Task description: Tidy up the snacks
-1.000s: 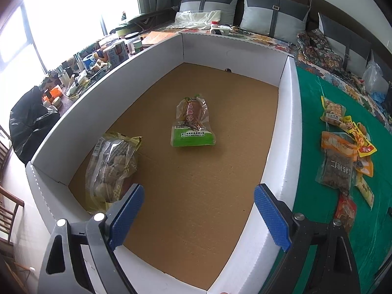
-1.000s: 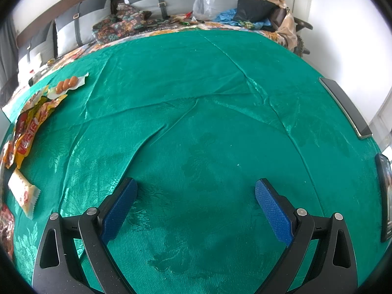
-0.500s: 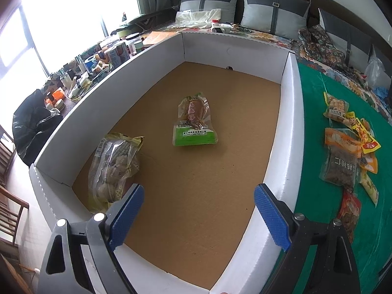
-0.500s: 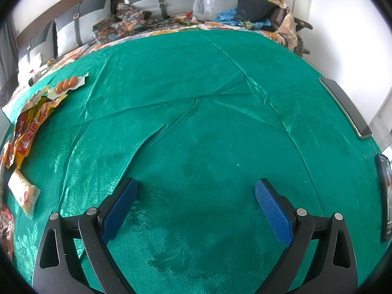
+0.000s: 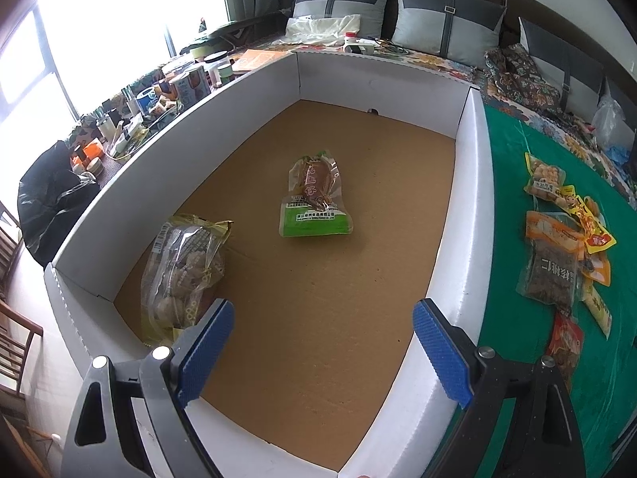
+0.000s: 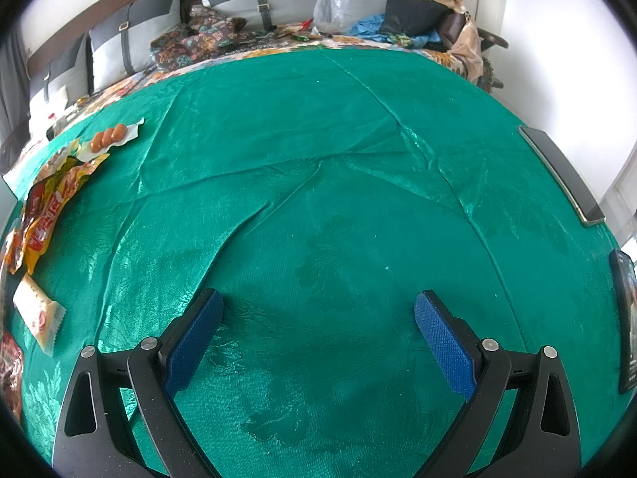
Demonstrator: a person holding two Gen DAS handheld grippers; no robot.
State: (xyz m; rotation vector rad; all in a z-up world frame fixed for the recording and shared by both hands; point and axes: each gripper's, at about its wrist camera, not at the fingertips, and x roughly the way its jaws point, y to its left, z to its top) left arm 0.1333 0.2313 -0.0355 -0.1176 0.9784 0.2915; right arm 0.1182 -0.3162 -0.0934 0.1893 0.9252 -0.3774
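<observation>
A large white-walled cardboard box (image 5: 471, 207) with a brown floor fills the left wrist view. Inside it lie a green-bottomed snack pack (image 5: 316, 197) near the middle and a clear bag of round snacks (image 5: 181, 275) at the near left. My left gripper (image 5: 320, 342) hangs open above the box's near end, nothing between its blue pads. Several snack packs (image 5: 557, 251) lie on the green cloth right of the box. My right gripper (image 6: 316, 334) stands open over bare green cloth; several snack packs (image 6: 51, 207) lie at its far left.
A cluttered side table with jars and tins (image 5: 175, 87) runs along the box's left wall, with a black bag (image 5: 51, 195) beside it. A sofa with grey cushions (image 5: 446, 16) lines the back. Two dark flat devices (image 6: 561, 175) lie at the cloth's right edge.
The left wrist view has drifted slightly, so the box and snacks sit a little differently in frame. Both grippers stay open. The right wrist view is unchanged.
</observation>
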